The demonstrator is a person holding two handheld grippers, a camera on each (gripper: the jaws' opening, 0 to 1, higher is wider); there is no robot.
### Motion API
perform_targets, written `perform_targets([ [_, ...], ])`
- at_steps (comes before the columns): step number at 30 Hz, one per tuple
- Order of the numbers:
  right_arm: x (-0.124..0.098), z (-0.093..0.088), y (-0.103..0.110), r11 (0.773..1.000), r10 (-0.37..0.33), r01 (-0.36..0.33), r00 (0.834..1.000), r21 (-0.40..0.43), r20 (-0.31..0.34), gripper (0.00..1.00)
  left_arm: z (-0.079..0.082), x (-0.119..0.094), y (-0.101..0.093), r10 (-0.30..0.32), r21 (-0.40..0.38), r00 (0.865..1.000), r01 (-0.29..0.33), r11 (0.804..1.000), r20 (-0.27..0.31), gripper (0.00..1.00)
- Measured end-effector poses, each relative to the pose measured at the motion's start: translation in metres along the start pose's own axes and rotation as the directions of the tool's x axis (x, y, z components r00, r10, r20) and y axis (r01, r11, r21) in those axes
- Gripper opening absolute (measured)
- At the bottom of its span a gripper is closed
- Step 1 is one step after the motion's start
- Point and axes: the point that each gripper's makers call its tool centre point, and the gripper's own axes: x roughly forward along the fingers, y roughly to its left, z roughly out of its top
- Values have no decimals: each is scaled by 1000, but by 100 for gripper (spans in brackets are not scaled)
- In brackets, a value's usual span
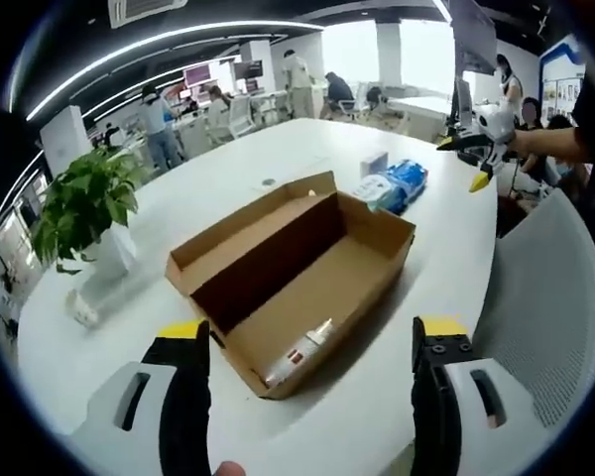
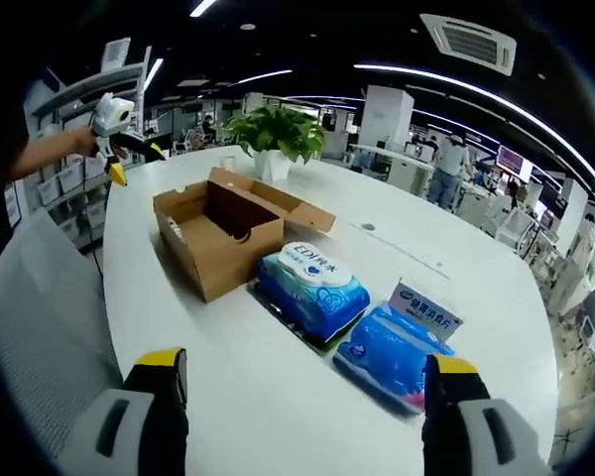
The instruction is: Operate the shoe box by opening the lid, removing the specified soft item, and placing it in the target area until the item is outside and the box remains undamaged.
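The brown cardboard shoe box (image 1: 362,263) lies open on the white table, its lid flap folded back on the far side. A small white tube (image 1: 299,352) rests in its near corner. Beyond the box lie two blue soft wipe packs (image 1: 397,183). My left gripper (image 1: 312,332) hovers open just before the box, nothing between its jaws. In the right gripper view the box (image 2: 223,248) sits far left, and both wipe packs (image 2: 312,288) (image 2: 397,352) lie closer. My right gripper (image 2: 305,365) is open and holds nothing, just short of the packs. Each gripper appears in the other's view (image 1: 463,164) (image 2: 137,167).
A potted green plant (image 1: 84,203) (image 2: 278,134) stands on the table near the box. A grey mesh chair (image 1: 545,297) (image 2: 50,317) is at the table's edge. A small white box (image 1: 374,162) lies behind the packs. People and desks fill the office behind.
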Motion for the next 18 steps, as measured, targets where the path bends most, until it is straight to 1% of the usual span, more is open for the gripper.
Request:
perform_targets([
  [2, -1, -1, 4, 1000, -1, 1, 1000, 3, -3, 100, 2, 4, 2, -15, 6, 1000, 15, 1000, -12, 82],
  [6, -4, 2, 14, 1000, 10, -10, 1000, 26, 7, 100, 3, 13, 6, -43, 30, 999, 44, 999, -34, 80],
  [9, -7, 8, 20, 999, 6, -7, 999, 41, 32, 100, 4, 20, 11, -59, 43, 997, 61, 997, -47, 80],
  [12, -9, 9, 25, 999, 1, -2, 999, 39, 36, 100, 6, 29, 16, -68, 35, 996, 70, 997, -53, 79],
  [14, -11, 9, 28, 999, -4, 2, 999, 47, 41, 100, 8, 35, 18, -83, 44, 995, 86, 995, -61, 78],
  [16, -14, 8, 31, 997, -9, 6, 999, 72, 43, 100, 10, 39, 18, -96, 32, 993, 98, 995, -62, 76],
  [18, -17, 7, 32, 997, -22, 18, 999, 81, 44, 100, 12, 44, 19, -107, 43, 992, 110, 993, -67, 73],
])
